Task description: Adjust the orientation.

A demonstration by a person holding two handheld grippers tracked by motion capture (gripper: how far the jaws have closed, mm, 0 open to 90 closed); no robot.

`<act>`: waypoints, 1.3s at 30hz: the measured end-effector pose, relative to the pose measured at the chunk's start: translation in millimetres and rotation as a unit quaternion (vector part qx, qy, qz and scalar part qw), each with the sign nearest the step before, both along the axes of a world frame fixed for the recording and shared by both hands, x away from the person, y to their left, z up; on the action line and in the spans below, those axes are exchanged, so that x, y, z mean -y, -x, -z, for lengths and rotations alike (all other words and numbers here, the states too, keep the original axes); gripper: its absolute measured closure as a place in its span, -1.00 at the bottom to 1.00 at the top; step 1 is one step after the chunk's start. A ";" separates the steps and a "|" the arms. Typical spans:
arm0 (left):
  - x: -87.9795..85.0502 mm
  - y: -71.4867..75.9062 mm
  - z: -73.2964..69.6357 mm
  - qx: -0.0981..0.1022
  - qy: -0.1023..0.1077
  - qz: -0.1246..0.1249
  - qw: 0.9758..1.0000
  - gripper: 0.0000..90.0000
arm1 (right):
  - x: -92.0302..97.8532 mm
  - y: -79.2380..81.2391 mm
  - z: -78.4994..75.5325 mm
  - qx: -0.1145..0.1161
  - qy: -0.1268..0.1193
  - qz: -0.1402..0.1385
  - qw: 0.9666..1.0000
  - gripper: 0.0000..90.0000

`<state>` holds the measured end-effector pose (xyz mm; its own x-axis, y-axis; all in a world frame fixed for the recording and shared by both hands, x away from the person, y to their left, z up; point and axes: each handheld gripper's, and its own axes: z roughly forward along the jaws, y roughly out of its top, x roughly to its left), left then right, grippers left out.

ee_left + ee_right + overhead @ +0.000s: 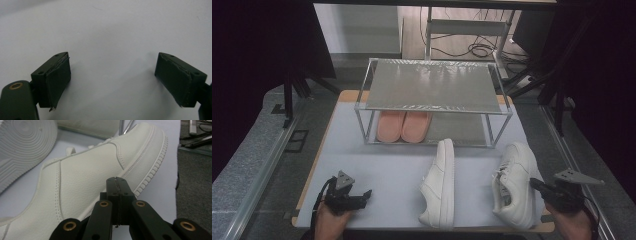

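At the right edge of the bench (377,165), the right gripper (117,181), jaws closed and empty, meets the right sneaker (514,182); it should open first, while the left gripper (112,77) waits open.

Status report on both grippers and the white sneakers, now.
Left gripper open over bare table. Right gripper shut, empty, tips at right sneaker. Left sneaker on its side. Nothing blocking.
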<state>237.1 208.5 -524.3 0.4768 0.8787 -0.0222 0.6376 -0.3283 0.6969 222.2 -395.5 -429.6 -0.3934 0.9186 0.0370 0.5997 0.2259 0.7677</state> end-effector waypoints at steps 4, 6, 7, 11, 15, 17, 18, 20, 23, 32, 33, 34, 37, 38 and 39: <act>0.0 -0.1 0.0 0.000 0.000 0.000 1.000 -0.70 | 8.8 3.1 3.2 -0.004 0.009 0.018 1.000 1.00; 0.0 -0.1 0.0 0.000 0.000 0.000 1.000 -0.70 | 13.8 4.6 6.1 -0.007 0.009 0.028 1.000 1.00; 0.0 -0.1 0.0 0.000 0.000 0.000 1.000 -0.70 | 15.9 5.1 7.3 -0.008 0.009 0.031 0.999 1.00; 0.0 -0.1 0.0 0.000 0.000 0.000 1.000 -0.70 | 26.6 7.3 15.8 -0.017 0.011 0.050 0.999 1.00; 0.0 -0.2 0.0 0.000 0.000 0.000 1.000 -0.70 | 37.4 8.4 24.1 -0.020 -0.010 0.057 0.998 1.00; 0.0 -0.1 0.0 0.000 0.000 0.000 1.000 -0.70 | 40.4 8.4 27.8 -0.026 -0.010 0.063 0.998 1.00; 0.0 -0.1 0.0 0.000 0.000 0.000 1.000 -0.70 | 41.4 8.2 29.6 -0.027 -0.007 0.065 0.997 1.00; 0.0 -0.1 0.0 0.000 0.000 0.000 1.000 -0.70 | 42.8 7.4 33.5 -0.031 -0.005 0.071 0.997 1.00; 0.0 -0.1 0.1 0.000 0.000 0.000 1.000 -0.70 | 43.6 4.1 40.3 -0.039 -0.011 0.073 0.996 1.00; 0.0 0.0 0.0 0.000 0.000 -0.001 1.000 -0.70 | 34.5 -4.0 50.5 -0.051 -0.014 0.061 0.997 1.00; 0.0 0.0 0.0 0.000 0.000 0.000 1.000 -0.70 | 35.0 -4.1 50.0 -0.052 -0.013 0.061 0.997 1.00; 0.0 0.0 0.0 0.000 0.000 -0.001 1.000 -0.70 | 36.2 -4.2 49.9 -0.053 -0.015 0.060 0.997 1.00; 0.0 0.0 0.0 0.000 0.000 -0.001 1.000 -0.70 | 39.4 -3.1 47.9 -0.049 -0.022 0.059 0.997 1.00; 0.0 0.0 0.0 0.000 0.000 -0.001 1.000 -0.70 | 39.7 -2.6 46.6 -0.048 -0.019 0.060 0.997 1.00; 0.0 0.0 0.0 0.000 0.000 -0.001 1.000 -0.70 | 40.2 -2.2 45.3 -0.045 -0.018 0.061 0.997 1.00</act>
